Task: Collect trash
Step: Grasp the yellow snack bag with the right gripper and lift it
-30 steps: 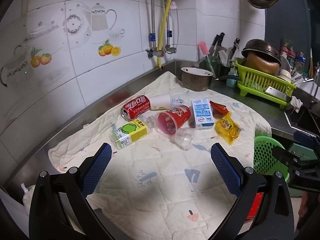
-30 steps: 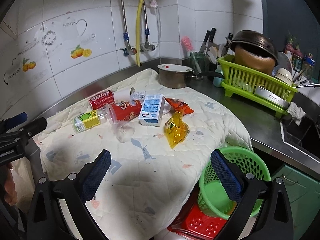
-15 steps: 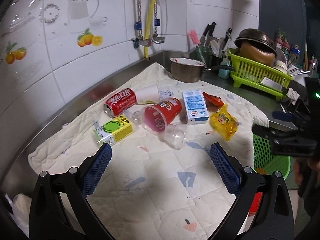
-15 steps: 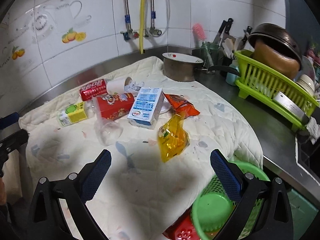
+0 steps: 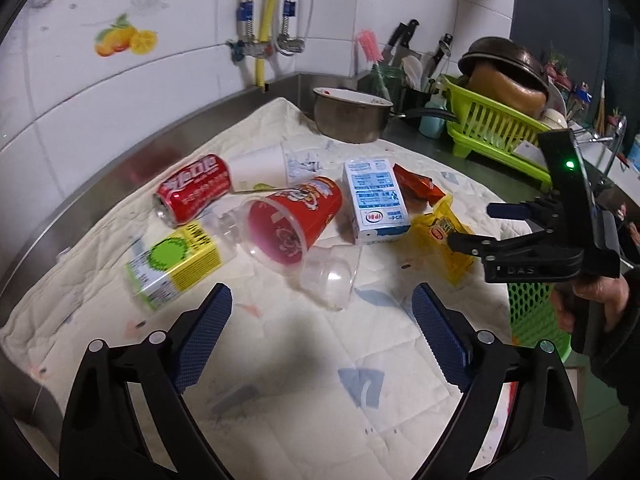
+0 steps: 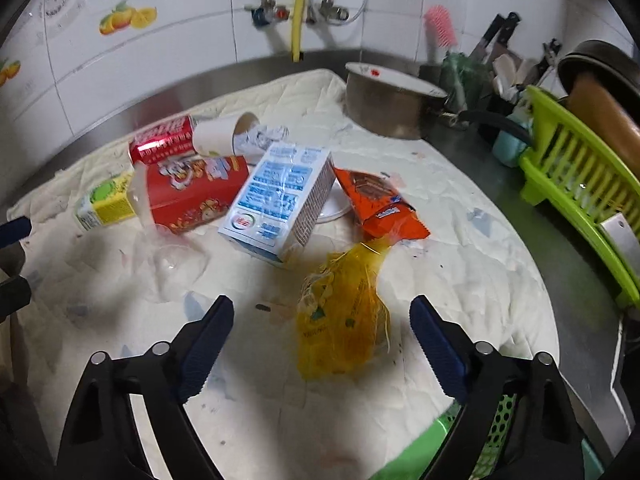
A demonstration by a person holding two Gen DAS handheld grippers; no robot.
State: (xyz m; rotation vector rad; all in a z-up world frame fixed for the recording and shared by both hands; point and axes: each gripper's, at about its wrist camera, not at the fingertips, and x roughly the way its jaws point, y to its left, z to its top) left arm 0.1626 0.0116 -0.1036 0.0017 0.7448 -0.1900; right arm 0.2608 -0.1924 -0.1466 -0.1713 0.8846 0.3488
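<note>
Jaws stand wide apart on both tools, and neither has hold of anything. The right gripper [image 6: 322, 334] hangs over the yellow wrapper [image 6: 342, 320], which lies between and just ahead of its blue pads. The left gripper [image 5: 322, 322] faces the clear plastic cup [image 5: 330, 276] from a little way back.

Nothing appears collected yet, as far as I can judge. The whole heap lies on the quilted cloth [image 5: 280, 380]: a red can [image 5: 194, 188], a white paper cup [image 5: 260, 166], a red printed cup [image 5: 296, 220], a yellow-green carton [image 5: 174, 264], a blue-and-white milk carton [image 6: 280, 200] and an orange packet [image 6: 378, 204]. The green basket [image 5: 532, 316] sits below the counter edge on the right and looks like the likely bin; its contents cannot be made out. The yellow wrapper seems the first piece due to go, so nearly all the work remains.

The cloth covers a steel counter [image 6: 500, 184] set in a corner of white tiled wall with fruit decals. A steel pot [image 6: 390, 108] stands at the cloth's far edge, and a lime dish rack [image 6: 580, 172] with pans fills the right side, knives and a pink brush behind it.
</note>
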